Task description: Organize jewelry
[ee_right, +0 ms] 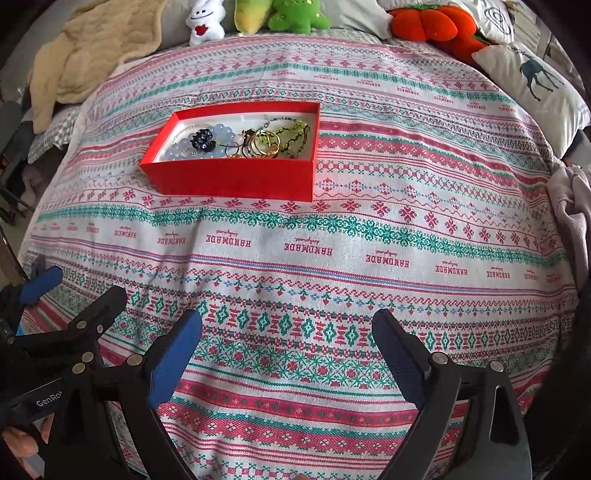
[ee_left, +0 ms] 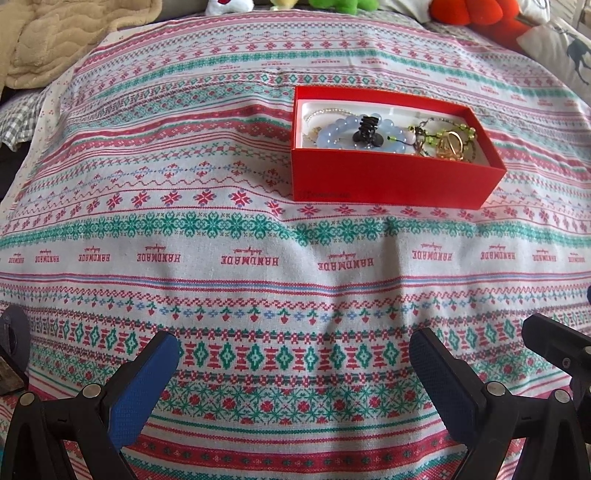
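Note:
A red box [ee_left: 391, 177] with a white lining sits on the patterned cloth; it also shows in the right wrist view [ee_right: 232, 177]. Inside lie a pale blue bead bracelet [ee_left: 332, 133], a black hair claw [ee_left: 365, 127], a green bead chain [ee_left: 436, 134] and gold rings [ee_right: 266, 144]. My left gripper [ee_left: 293, 347] is open and empty, well short of the box. My right gripper [ee_right: 288, 328] is open and empty, near the cloth's front. The left gripper's blue pad shows at the right wrist view's left edge [ee_right: 40, 282].
The red-green patterned cloth [ee_left: 221, 258] covers a bed. A beige blanket [ee_right: 92, 48] lies at the back left. Plush toys [ee_right: 295, 14] and an orange plush [ee_right: 428, 24] line the back. A deer pillow [ee_right: 532, 81] lies at the right.

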Motion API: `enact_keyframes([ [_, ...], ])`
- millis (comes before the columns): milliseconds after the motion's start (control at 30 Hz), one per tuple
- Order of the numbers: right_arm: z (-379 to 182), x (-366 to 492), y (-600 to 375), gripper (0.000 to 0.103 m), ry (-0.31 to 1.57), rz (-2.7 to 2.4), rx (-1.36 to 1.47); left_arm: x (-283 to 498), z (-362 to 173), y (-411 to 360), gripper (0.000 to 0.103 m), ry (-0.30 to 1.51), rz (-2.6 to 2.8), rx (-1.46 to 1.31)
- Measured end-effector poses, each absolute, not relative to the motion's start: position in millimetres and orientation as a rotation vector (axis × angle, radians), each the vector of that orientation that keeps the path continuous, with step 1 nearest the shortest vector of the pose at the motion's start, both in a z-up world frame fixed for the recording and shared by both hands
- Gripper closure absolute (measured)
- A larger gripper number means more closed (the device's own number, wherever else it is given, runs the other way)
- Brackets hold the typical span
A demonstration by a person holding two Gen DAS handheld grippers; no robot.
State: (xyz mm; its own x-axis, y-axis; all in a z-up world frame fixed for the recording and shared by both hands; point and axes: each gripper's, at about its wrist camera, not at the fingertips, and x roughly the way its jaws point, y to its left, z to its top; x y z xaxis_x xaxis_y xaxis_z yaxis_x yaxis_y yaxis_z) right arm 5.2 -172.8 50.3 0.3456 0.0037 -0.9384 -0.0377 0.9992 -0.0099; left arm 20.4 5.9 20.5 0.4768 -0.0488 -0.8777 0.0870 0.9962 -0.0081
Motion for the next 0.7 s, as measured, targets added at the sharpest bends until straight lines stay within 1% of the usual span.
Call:
enact_keyframes([
  [700, 51.0, 5.4, -173.3, 0.008, 1.218, 0.025, -0.031, 17.5, 22.1, 1.9, 0.001, 1.063, -0.085, 0.045],
])
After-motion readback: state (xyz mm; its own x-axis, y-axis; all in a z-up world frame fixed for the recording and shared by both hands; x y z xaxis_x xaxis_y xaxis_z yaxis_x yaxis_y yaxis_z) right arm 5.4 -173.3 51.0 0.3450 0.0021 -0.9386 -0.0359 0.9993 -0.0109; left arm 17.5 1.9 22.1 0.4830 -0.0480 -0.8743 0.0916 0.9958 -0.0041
